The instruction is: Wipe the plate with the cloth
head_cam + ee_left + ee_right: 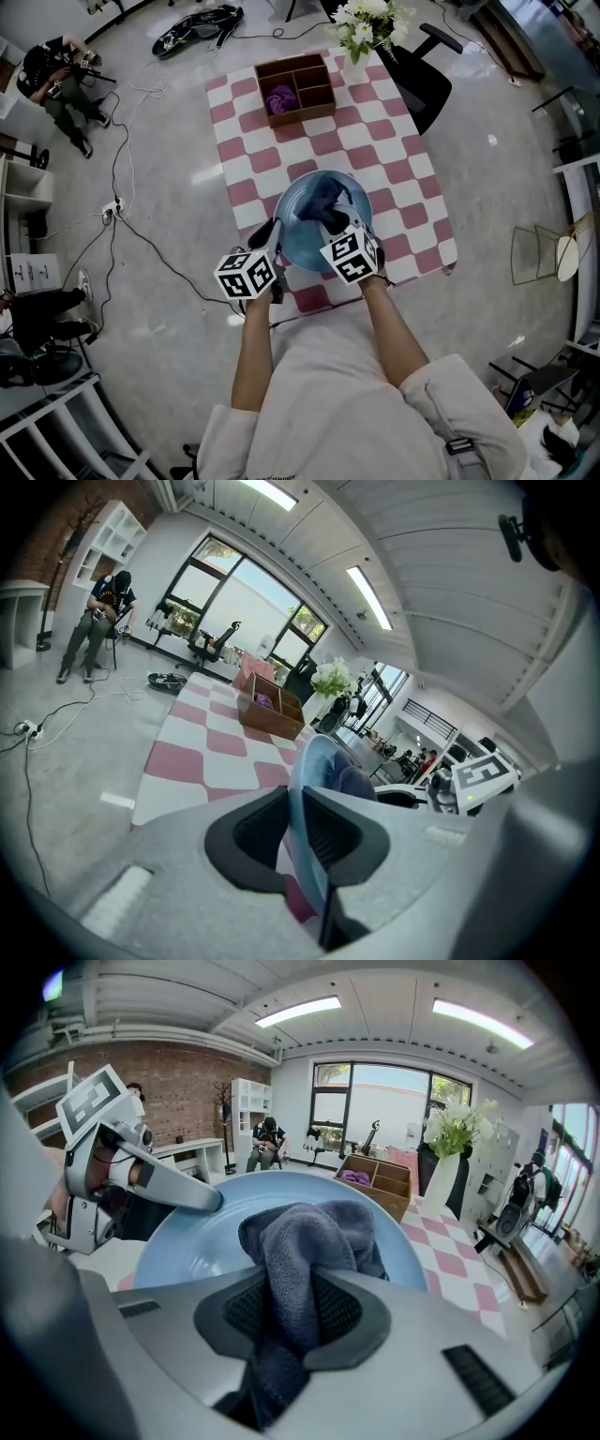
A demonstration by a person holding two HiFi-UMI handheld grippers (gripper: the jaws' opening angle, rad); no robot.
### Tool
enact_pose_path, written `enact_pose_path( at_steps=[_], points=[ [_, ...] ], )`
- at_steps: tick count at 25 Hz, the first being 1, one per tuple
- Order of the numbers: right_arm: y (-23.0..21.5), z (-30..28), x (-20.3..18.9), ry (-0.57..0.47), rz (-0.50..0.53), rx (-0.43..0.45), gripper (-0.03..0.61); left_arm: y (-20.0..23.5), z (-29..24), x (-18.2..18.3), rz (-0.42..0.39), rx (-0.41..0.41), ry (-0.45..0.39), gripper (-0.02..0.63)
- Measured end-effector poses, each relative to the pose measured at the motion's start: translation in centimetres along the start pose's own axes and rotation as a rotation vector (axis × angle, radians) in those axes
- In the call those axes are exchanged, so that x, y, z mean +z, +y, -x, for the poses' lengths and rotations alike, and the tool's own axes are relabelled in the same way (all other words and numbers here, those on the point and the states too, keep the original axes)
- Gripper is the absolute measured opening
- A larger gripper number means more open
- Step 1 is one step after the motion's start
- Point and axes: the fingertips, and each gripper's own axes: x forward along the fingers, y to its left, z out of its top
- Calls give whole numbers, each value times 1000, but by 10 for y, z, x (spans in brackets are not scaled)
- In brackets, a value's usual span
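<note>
A light blue plate (302, 234) is held over the near part of the checked table. My left gripper (274, 236) is shut on the plate's left rim; in the left gripper view the plate (309, 803) stands edge-on between the jaws. My right gripper (336, 223) is shut on a dark blue-grey cloth (325, 199) that rests against the inside of the plate. In the right gripper view the cloth (305, 1246) bunches up from between the jaws over the plate (202, 1241), and the left gripper (214, 1201) pinches the rim at the left.
A wooden compartment box (296, 88) with a purple thing inside sits at the table's far end, beside a vase of white flowers (367, 26). The pink-and-white checked tablecloth (412, 197) covers the table. Cables (120, 202) run across the floor at left. A person (58, 82) sits far left.
</note>
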Motion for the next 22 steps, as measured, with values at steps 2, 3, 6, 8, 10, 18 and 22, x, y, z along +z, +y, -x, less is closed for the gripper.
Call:
enact_pose_path(
  at_steps=[2,3,6,8,10,18,22],
  points=[
    [-6,2,-3,4,-14,-17,95,2,3,1,4,1,-6,36],
    [-8,3,-4,7,-19,-23,95,3,4,3,6,3,-10,35],
    [-9,4,-7,14,-23,-30,95,8,9,6,15,13,-26,35],
    [-7,4,-8,19,-16,-28,95,13,12,8,31,20,-43,36],
    [-5,4,-7,22,-1,-24,95,17,14,11,48,29,-63,37],
    [14,0,-1,31,70,9,95,39,28,25,111,82,-139,37],
    [26,-4,5,32,107,32,95,47,31,30,138,97,-158,37]
  ],
)
